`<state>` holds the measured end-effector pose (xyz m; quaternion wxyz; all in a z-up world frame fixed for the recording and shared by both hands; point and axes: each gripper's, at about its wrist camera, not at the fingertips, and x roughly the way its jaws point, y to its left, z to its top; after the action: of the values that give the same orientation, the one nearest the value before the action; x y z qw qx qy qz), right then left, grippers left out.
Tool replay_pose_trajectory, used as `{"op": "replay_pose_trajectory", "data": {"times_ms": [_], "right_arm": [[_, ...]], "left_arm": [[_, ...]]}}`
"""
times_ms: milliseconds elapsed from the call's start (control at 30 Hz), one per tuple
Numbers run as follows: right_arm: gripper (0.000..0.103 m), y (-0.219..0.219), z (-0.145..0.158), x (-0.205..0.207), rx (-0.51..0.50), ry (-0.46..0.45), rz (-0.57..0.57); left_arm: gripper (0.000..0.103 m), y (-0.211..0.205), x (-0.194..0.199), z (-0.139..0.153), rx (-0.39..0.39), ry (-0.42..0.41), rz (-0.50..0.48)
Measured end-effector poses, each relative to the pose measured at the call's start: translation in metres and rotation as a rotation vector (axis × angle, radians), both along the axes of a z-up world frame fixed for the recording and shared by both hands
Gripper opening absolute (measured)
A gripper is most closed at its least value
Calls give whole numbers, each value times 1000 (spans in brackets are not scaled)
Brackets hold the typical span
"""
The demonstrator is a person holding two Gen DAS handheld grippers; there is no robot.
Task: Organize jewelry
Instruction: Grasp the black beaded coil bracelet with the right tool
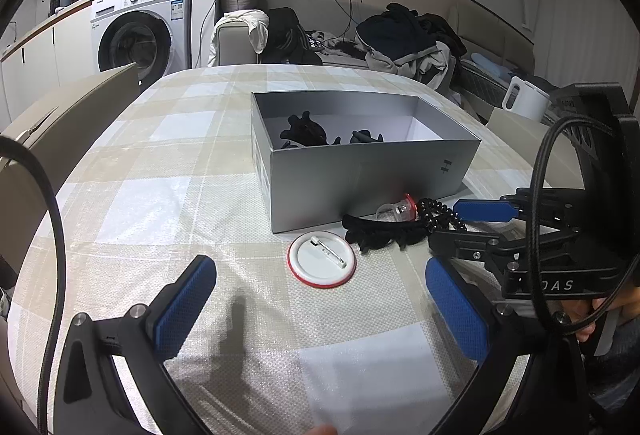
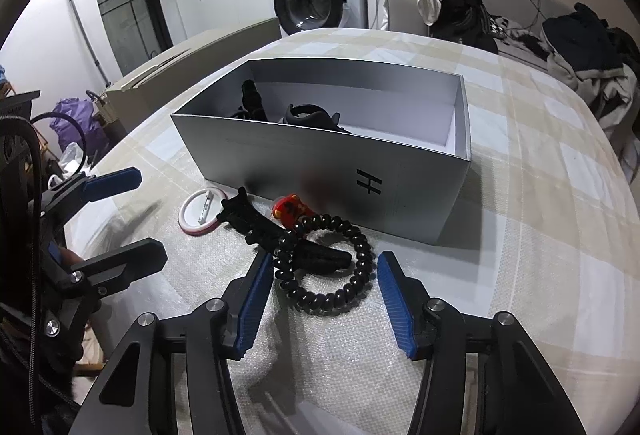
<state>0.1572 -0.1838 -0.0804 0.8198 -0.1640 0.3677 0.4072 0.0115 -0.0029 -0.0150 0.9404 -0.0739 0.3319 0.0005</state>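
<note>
Ribbed blue-padded right claw [image 2: 320, 299], coiled hair tie [image 2: 326, 263]

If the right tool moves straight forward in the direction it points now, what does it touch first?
Most likely the black spiral hair tie, which lies on the table between the open right tool fingers. Past it are the black hair claw and the grey box. Depth is uncertain.
</note>
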Motion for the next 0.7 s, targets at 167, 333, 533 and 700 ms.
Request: {"op": "replay_pose_trajectory", "data": {"times_ms": [167,333,533,700], "right_arm": [[52,2,-1,-1,-9,-10,-1],[48,0,0,0,-12,-18,-4],[40,-3,0,2,-6,-14,-5],[37,-9,0,2,14,11,-3]], "left_arm": [[102,0,1,-1,3,2,-2],[102,-1,0,-1,8,2,-4],[102,-1,0,-1,11,0,-1],[102,2,0,1,2,-4,4]]}}
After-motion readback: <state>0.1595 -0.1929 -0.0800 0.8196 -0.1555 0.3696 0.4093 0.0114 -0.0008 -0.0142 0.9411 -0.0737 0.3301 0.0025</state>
